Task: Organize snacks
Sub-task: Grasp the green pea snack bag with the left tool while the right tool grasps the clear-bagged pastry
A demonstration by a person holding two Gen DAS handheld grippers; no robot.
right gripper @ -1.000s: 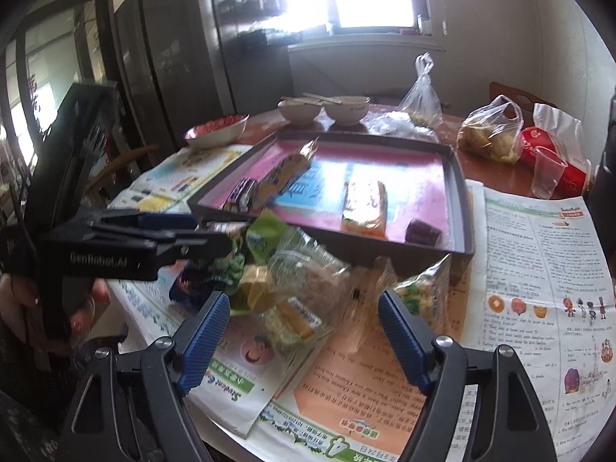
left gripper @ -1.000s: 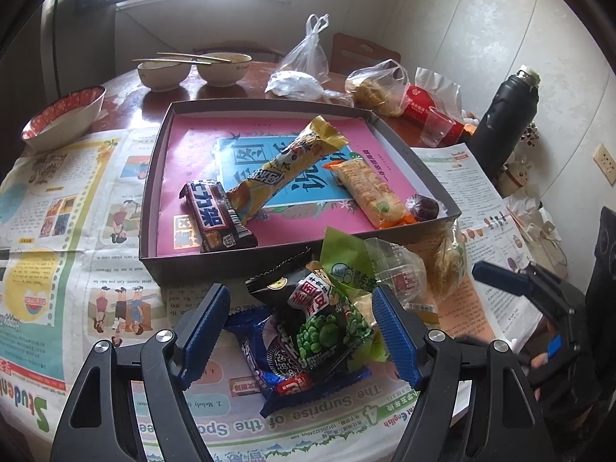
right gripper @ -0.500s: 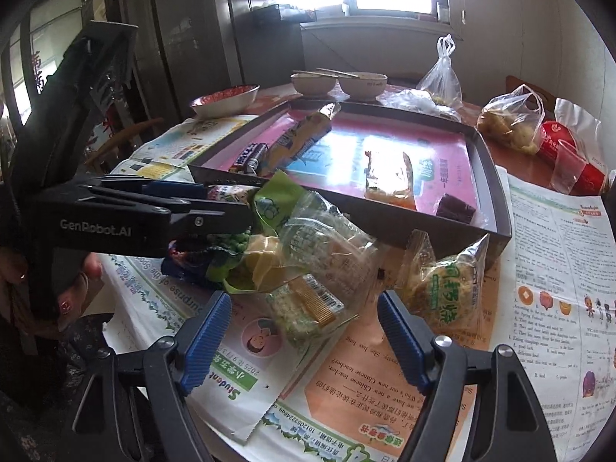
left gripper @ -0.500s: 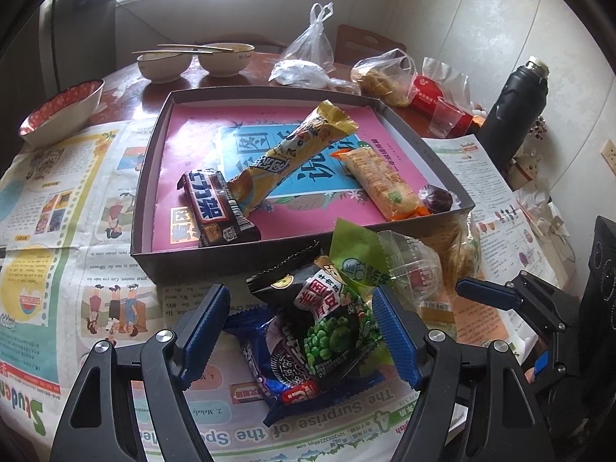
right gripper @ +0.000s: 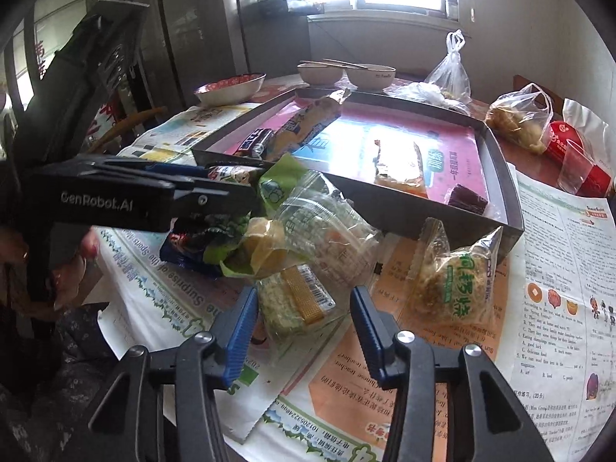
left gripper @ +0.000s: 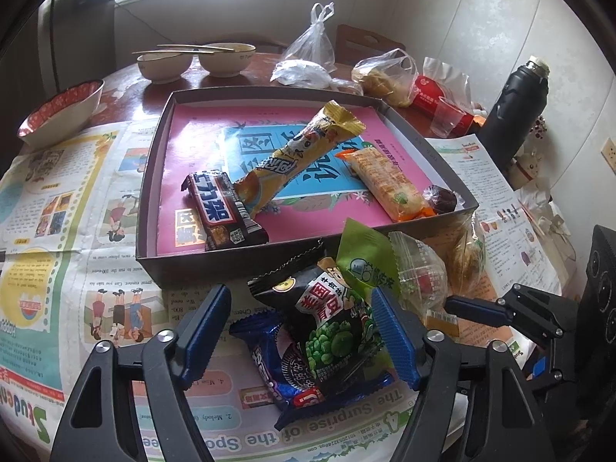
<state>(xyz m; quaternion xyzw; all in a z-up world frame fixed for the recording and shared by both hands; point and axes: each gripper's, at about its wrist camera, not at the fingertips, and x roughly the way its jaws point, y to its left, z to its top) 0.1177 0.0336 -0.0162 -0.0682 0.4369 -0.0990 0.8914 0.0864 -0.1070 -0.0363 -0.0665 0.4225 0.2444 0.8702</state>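
Both claws have moved in closer to the snack pile near the box [left gripper: 161, 177]: the wide-open left gripper [left gripper: 300, 331] now sits around the green pea bag [left gripper: 331, 331], and the open right gripper [right gripper: 304, 319] around the clear rice cracker pack [right gripper: 296, 300], ready to grab.

Left wrist view looks forward and down from low over the table's near edge, close to the snack pile [left gripper: 346, 308], facing the box [left gripper: 154, 177] and far wall. Right wrist view sits right of it, equally close, angled left. Both share pile [right gripper: 292, 238], box [right gripper: 496, 154], bowls [right gripper: 321, 71].
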